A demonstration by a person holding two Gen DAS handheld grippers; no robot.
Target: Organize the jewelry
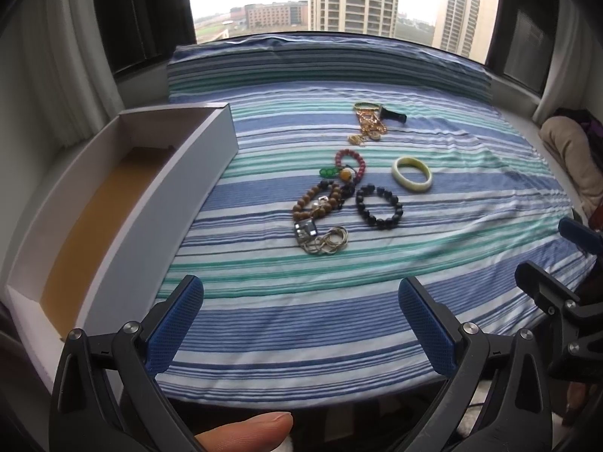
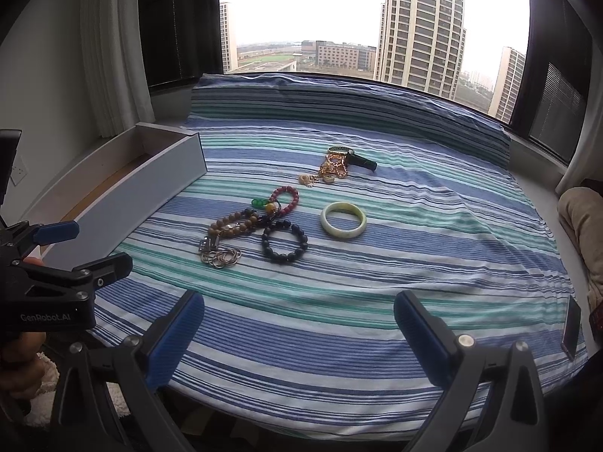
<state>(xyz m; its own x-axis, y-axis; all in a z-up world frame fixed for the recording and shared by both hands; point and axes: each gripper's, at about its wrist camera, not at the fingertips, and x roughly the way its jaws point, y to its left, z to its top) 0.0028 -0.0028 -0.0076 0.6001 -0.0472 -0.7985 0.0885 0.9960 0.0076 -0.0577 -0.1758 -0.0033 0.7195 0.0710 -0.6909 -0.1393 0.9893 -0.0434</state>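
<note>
Jewelry lies scattered in the middle of a striped blue, green and white cloth (image 1: 264, 320), well ahead of both pairs of tongs. Nearest the cameras, the left gripper (image 1: 301, 324) has its blue-padded jaws spread wide with nothing between them, low over the near edge of the cloth; a thumb tip (image 1: 245, 431) shows beneath it. The right gripper (image 2: 299, 329) is likewise spread wide and empty, held beside the left one, which shows at the left edge of its view.

Beyond them, the closest pieces are a cluster of thin silver rings (image 1: 331, 243) touching a square silver pendant (image 1: 304, 230). Just past these sits a brown wooden bead bracelet (image 1: 316, 201), and to its right a dark bead bracelet (image 1: 380, 206) lying apart as an open loop. Further on, a red bead bracelet (image 1: 350, 164) with green beads (image 1: 328, 171) and an amber bead overlaps the brown one. A pale jade bangle (image 1: 411, 173) lies flat to the right, separate from the rest. Furthest away is a tangle of gold chain (image 1: 367, 126) touching a watch with a black strap (image 1: 392, 115).

Along the left edge of the cloth stands a long white open box (image 1: 211, 154) with a tan floor, with nothing visible inside. Behind everything, a window (image 2: 339, 19) shows tall buildings.
</note>
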